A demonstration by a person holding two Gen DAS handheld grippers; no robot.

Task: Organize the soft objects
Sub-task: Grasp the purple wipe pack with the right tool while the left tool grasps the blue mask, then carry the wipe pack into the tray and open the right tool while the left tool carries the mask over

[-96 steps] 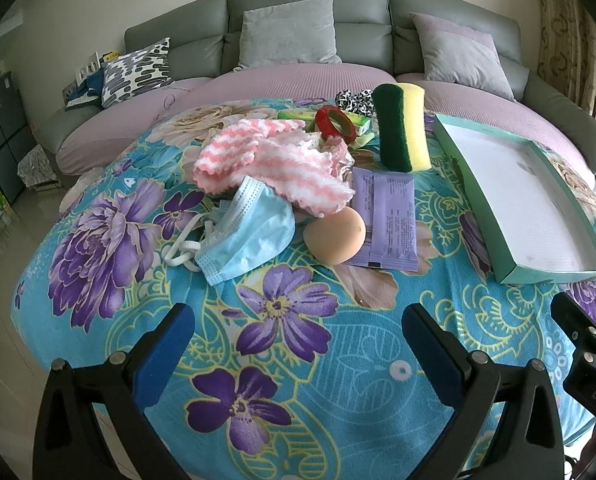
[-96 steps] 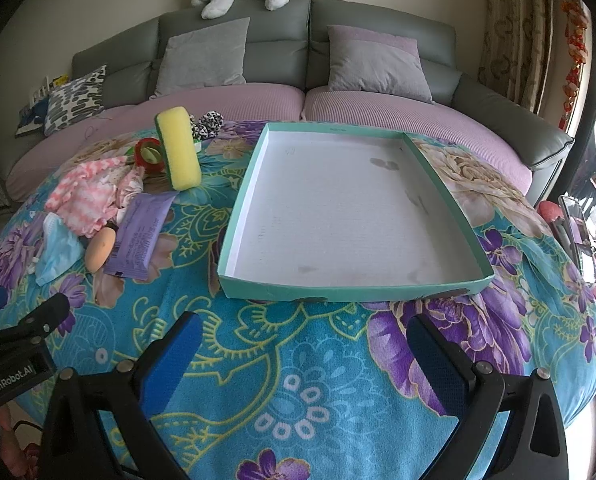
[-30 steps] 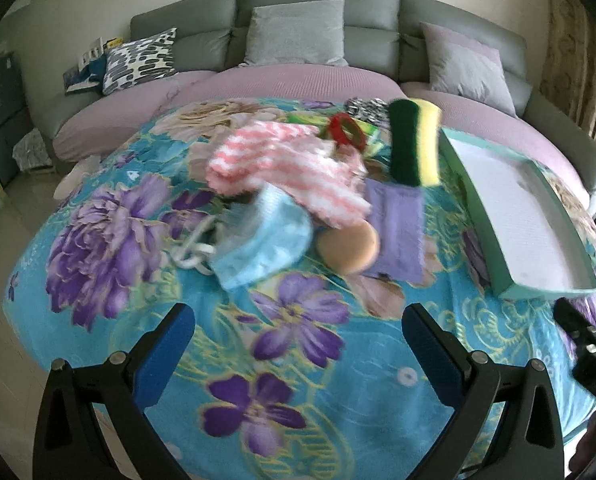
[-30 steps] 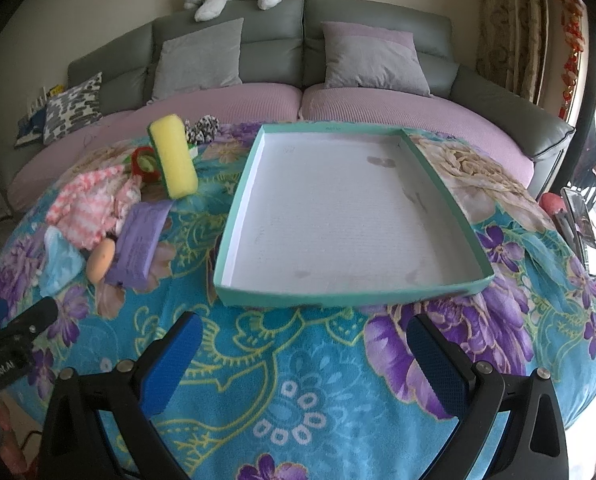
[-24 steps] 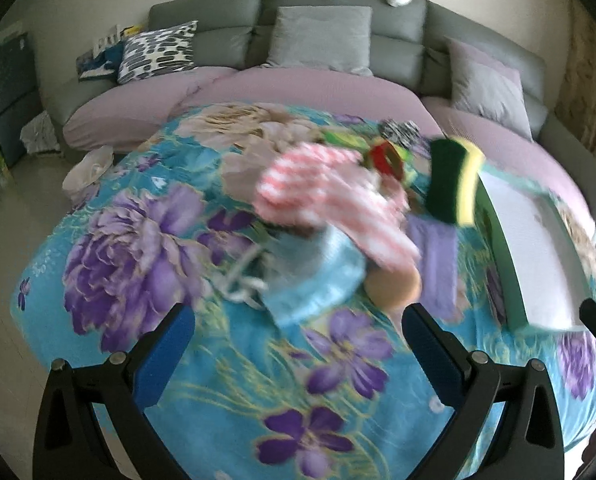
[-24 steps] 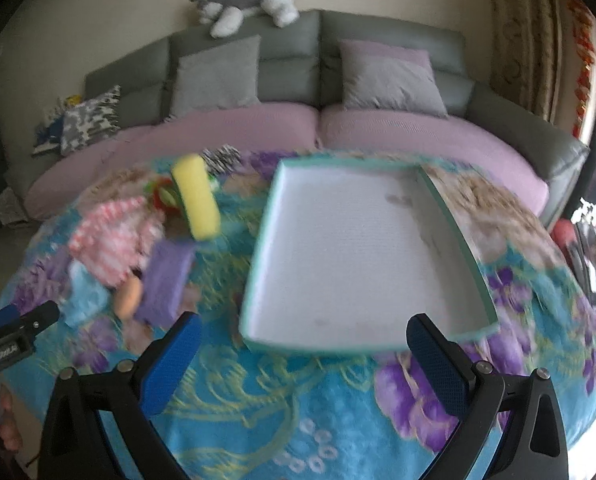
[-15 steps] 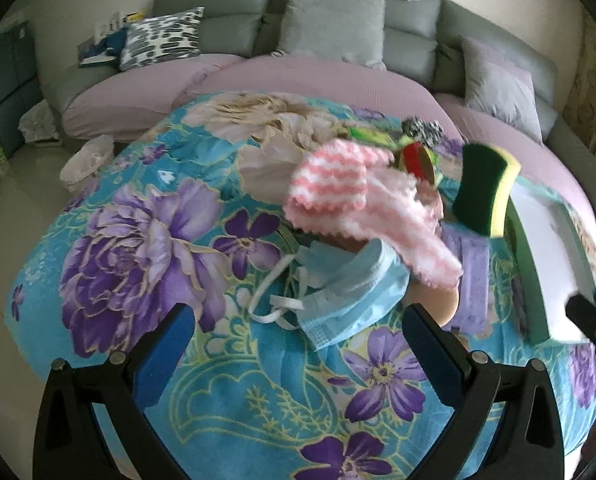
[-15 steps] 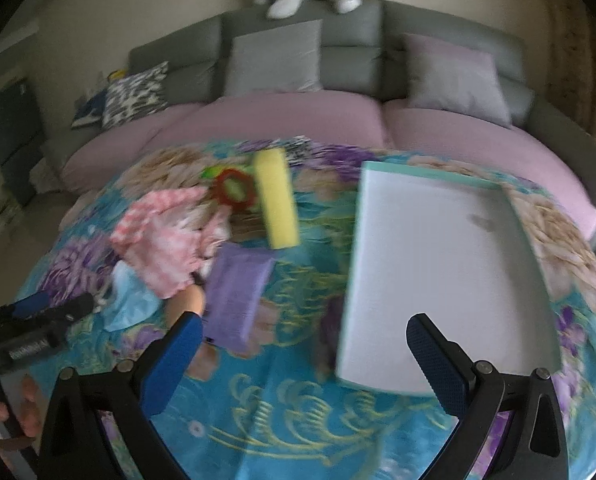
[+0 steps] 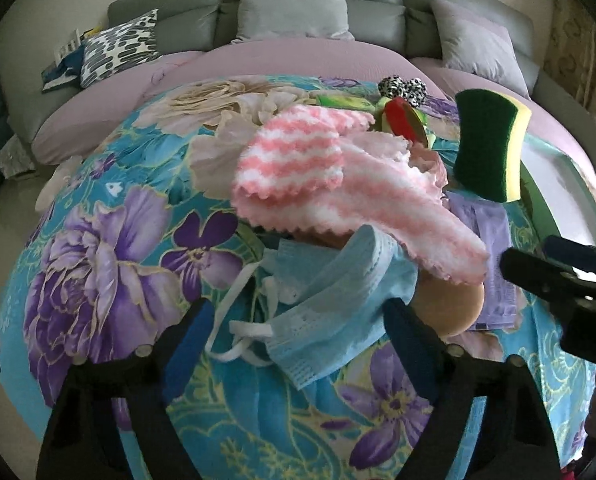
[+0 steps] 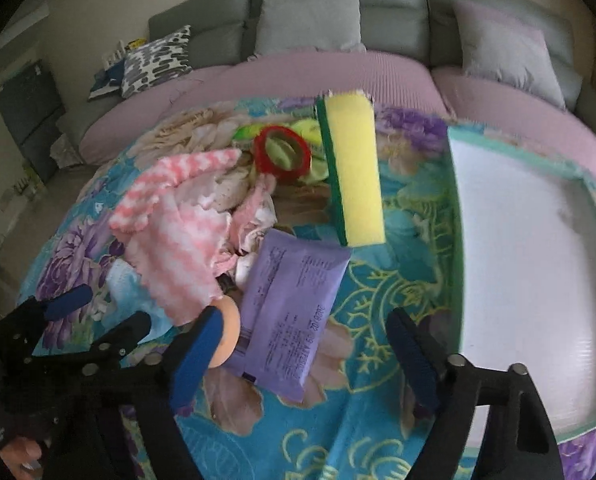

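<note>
Pink cloth (image 9: 349, 184) and blue mask (image 9: 337, 300) half-hide the beige sponge (image 9: 449, 304).

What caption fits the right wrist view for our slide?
Right tongs, jaws closing, above a purple packet beside an empty teal tray.

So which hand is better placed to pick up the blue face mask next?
Left. The left claw is closing with the blue face mask between its fingers, not yet gripped; the right claw frames the purple packet.
</note>
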